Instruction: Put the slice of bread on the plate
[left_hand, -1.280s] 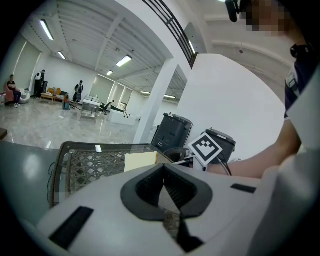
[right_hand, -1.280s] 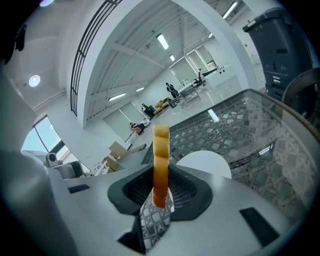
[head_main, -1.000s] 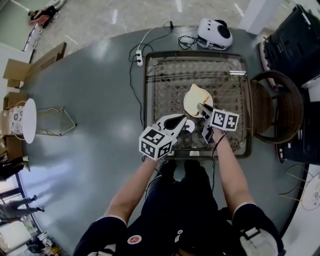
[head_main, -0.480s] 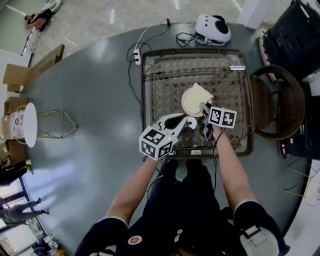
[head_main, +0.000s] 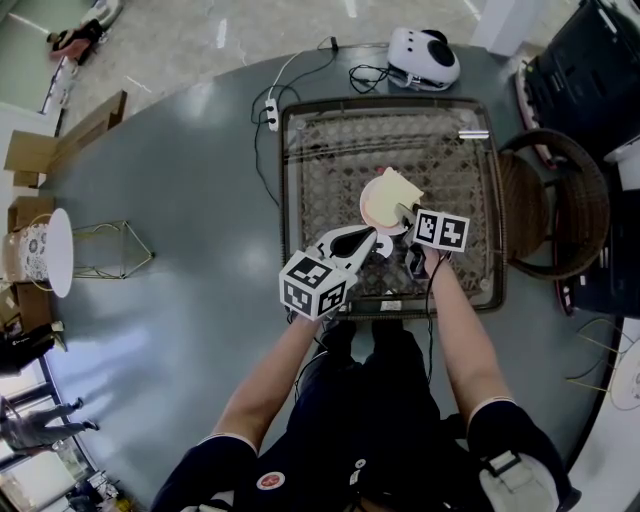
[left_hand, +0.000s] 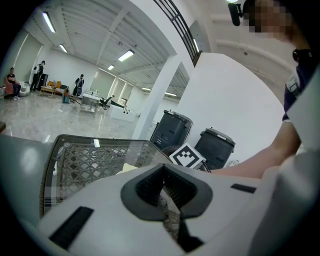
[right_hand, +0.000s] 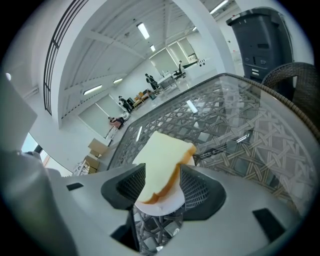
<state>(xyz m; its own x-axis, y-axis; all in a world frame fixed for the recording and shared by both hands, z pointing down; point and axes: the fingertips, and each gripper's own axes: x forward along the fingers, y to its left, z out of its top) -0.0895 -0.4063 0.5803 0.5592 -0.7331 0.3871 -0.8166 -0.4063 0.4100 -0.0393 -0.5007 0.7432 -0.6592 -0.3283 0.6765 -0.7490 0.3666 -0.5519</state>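
Note:
A pale slice of bread (right_hand: 161, 162) with a brown crust lies tilted on the small white plate (right_hand: 161, 204), its far part reaching past the rim. From above, the bread (head_main: 399, 187) and plate (head_main: 373, 207) sit mid-table on the glass top. My right gripper (right_hand: 158, 186) has its jaws opening, one on each side of the near end of the slice, and the pads are not pressing it. The right gripper (head_main: 406, 214) sits at the plate's near right edge. My left gripper (left_hand: 167, 196) is shut on nothing and hovers near the front of the table (head_main: 352, 243).
The square glass-topped wicker table (head_main: 320, 150) stands on a grey round rug. A wicker chair (head_main: 560, 205) is at its right. A white device (head_main: 424, 58) with cables and a power strip (head_main: 272, 112) lie beyond it. Dark bins (left_hand: 172, 129) stand to the right.
The right gripper came down with the bread, which now rests on the plate instead of being held above it. Its jaws have spread apart. The left gripper has stayed put.

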